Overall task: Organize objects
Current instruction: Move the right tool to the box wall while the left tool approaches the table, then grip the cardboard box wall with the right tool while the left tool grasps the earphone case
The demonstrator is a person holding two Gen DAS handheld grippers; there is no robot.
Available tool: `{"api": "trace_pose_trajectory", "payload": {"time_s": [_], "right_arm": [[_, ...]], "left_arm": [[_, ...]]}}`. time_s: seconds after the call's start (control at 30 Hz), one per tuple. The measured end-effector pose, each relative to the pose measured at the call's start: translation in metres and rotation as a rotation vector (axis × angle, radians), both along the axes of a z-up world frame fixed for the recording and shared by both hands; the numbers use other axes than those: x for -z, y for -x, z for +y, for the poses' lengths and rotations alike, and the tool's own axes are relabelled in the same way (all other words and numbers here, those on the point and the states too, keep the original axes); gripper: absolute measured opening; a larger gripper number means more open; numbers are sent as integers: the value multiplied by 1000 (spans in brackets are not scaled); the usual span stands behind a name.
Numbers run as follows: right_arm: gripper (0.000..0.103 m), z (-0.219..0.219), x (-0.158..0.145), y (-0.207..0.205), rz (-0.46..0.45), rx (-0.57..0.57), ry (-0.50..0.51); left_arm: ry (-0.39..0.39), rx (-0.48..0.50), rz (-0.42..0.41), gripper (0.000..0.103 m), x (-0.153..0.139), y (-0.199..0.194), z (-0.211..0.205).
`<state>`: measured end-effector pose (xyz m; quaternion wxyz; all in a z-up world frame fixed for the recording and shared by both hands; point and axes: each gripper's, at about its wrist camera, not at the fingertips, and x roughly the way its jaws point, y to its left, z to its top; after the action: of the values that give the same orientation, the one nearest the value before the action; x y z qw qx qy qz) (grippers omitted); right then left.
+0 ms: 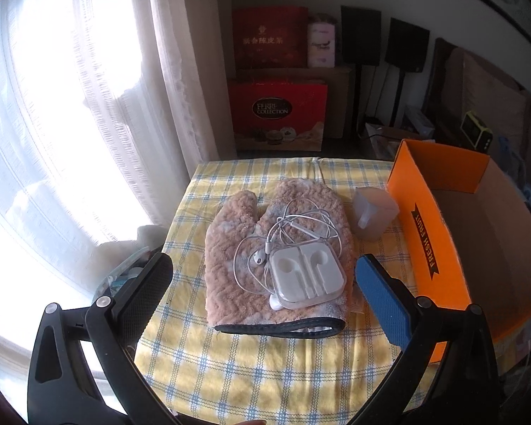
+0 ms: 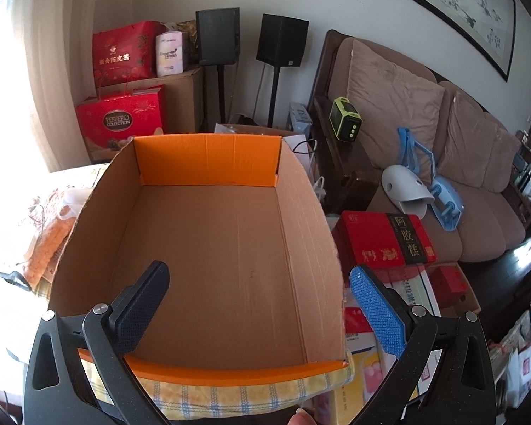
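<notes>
Left claw (image 1: 263,283): wide open, empty, hovering low over the bench (image 1: 251,372); black finger on one side, blue finger on the other.
Earphone case (image 1: 306,274): straight ahead between the two fingers, slightly toward the blue one; clear and white, lying flat on the mitt, long axis running roughly away from the claw.
Earphone cable (image 1: 301,223): loose loops just past the case, spilling over the mitt; one bud lying beside the case.
Mitt (image 1: 237,248): fluffy, tan, cuff nearest, thumb and tip pointing away; long axis in line with the claw.
Cup (image 1: 373,212): translucent, beyond the mitt, just beside the box.
Box (image 1: 439,244): orange, open, to the right of the mitt.
Right claw (image 2: 258,304): open, empty, over the box's bare inside.
Nearer hand: left, by far; likely first pick the case.
</notes>
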<state>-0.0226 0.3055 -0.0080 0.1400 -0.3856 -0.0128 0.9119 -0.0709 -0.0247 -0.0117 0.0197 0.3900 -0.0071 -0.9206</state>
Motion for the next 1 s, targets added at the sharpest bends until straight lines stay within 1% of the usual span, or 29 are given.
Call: {"api": "trace_pose_trajectory", "payload": {"time_s": [0.07, 0.23, 0.33, 0.43, 0.5, 0.53, 0.6, 0.63, 0.7, 0.77, 0.83, 0.87, 0.9, 0.93, 1.0], "right_arm": [[103, 15, 3, -1, -12, 25, 4], [102, 51, 13, -5, -48, 75, 44], [98, 67, 20, -7, -74, 100, 57], [92, 77, 27, -9, -106, 113, 75], [81, 82, 34, -10, -129, 113, 89], [78, 84, 38, -10, -143, 111, 99], [63, 85, 46, -10, -173, 97, 127], [59, 84, 50, -9, -184, 82, 141], [42, 80, 57, -7, -209, 56, 153], [34, 76, 58, -4, -210, 36, 152], [29, 70, 59, 0, -221, 21, 125], [25, 66, 61, 2, -232, 4, 117], [17, 63, 62, 4, -235, -12, 114], [13, 59, 62, 6, -236, -26, 106], [13, 52, 61, 8, -223, -34, 52]], "left_arm": [[-8, -3, -5, 103, 4, 4, -7], [3, -19, -15, 103, 16, 8, -21], [-15, -19, -28, 103, 24, 11, -28], [-14, -27, -40, 103, 30, 14, -32], [-11, -28, -46, 103, 34, 15, -34], [-12, -27, -48, 103, 35, 15, -34], [-15, -19, -50, 103, 36, 16, -34], [-21, -13, -53, 103, 37, 17, -34], [-33, -2, -63, 101, 39, 20, -35], [-36, 4, -73, 100, 40, 22, -35], [-42, 12, -84, 100, 43, 24, -36], [-46, 15, -89, 100, 44, 25, -36], [-49, 20, -94, 100, 44, 26, -36], [-51, 24, -98, 100, 45, 27, -35], [-57, 31, -103, 100, 46, 27, -34]]}}
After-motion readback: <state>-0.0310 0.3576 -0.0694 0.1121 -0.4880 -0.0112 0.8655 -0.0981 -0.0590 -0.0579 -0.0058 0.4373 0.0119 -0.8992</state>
